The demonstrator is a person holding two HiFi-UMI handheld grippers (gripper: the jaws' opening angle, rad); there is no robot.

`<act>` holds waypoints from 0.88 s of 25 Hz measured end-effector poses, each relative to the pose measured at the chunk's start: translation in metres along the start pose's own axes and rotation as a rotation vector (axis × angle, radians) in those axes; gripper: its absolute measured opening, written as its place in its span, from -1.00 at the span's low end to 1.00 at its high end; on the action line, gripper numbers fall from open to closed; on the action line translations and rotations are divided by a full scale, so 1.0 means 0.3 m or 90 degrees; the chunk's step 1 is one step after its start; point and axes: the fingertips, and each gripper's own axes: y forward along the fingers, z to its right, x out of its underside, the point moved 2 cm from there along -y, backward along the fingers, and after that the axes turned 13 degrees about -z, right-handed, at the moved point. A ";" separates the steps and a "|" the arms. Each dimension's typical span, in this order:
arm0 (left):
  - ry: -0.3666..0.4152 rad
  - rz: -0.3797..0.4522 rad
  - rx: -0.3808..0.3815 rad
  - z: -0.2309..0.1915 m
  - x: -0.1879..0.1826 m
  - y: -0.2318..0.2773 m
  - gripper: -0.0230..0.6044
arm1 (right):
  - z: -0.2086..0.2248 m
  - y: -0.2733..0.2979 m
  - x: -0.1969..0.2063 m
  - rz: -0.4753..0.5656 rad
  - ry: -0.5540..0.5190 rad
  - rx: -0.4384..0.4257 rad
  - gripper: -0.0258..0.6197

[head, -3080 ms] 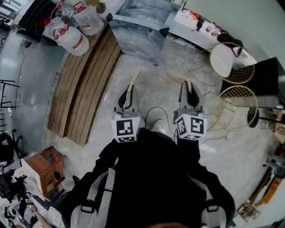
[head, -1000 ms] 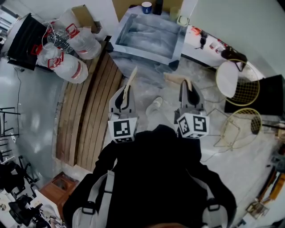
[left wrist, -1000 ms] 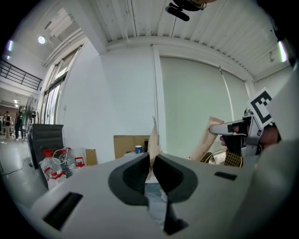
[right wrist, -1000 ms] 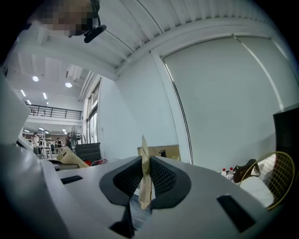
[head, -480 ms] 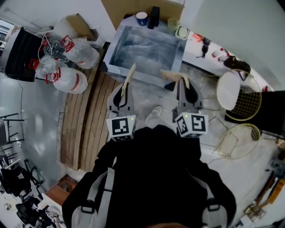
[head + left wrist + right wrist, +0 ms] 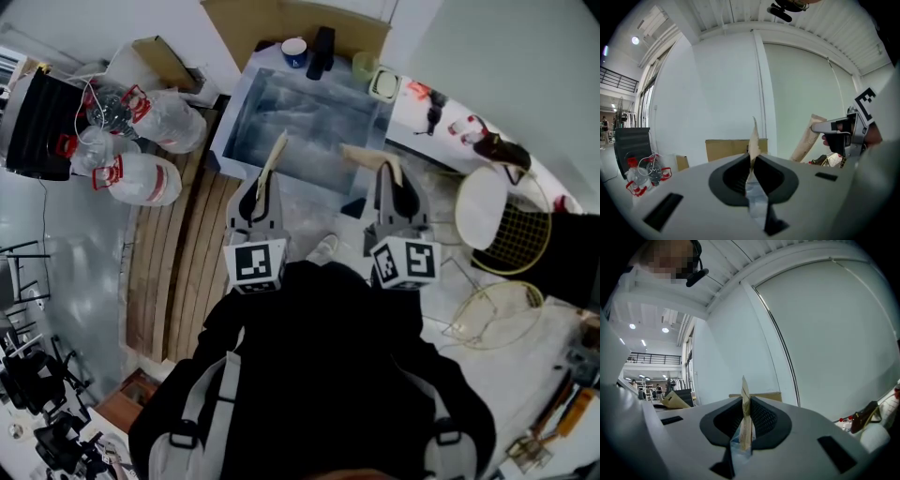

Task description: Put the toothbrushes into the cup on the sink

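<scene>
Pale marbled floor spreads under the person, with wooden planks [image 6: 178,253] laid along the left side and wire chairs [image 6: 511,220] off to the right. Closest in, the left gripper [image 6: 265,185] and the right gripper [image 6: 394,185] are held out side by side, roughly level. Each gripper view shows the jaws nearly together, pinching a flat, tan toothbrush pack. The left toothbrush pack [image 6: 753,140] stands up thin between the pads and juts forward. The right toothbrush pack [image 6: 745,399] is clamped the same way, with a clear end hanging toward the camera. From above, both packs reach out past the jaw tips toward the sink [image 6: 232,117], which sits just ahead. On the sink's far rim stand a blue cup [image 6: 294,49], a dark upright item [image 6: 322,52] and a pale green cup [image 6: 364,64]. Which cup is meant is not clear from here, so the packs could end up in the wrong one. The grips are edge-on pinches on thin, light packaging, so a pack may twist or slide out if its long free end knocks the sink wall or a cup rim. A push from that end could also tip a cup into the basin. The planks underfoot look like a trip hazard.
</scene>
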 end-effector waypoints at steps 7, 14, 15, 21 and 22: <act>0.012 0.005 0.009 -0.005 -0.041 0.063 -0.84 | 0.035 0.063 -0.020 0.003 0.000 0.003 -0.79; 0.012 0.004 0.023 -0.054 -0.068 0.119 -0.84 | 0.024 0.130 -0.043 0.002 0.005 0.015 -0.79; 0.013 0.004 0.023 -0.067 -0.076 0.132 -0.84 | 0.021 0.145 -0.049 0.002 0.004 0.018 -0.79; 0.005 0.012 0.036 -0.140 -0.146 0.209 -0.84 | 0.005 0.221 -0.103 0.008 0.004 0.039 -0.80; 0.003 0.013 0.039 -0.151 -0.160 0.224 -0.84 | 0.005 0.234 -0.114 0.010 0.003 0.042 -0.79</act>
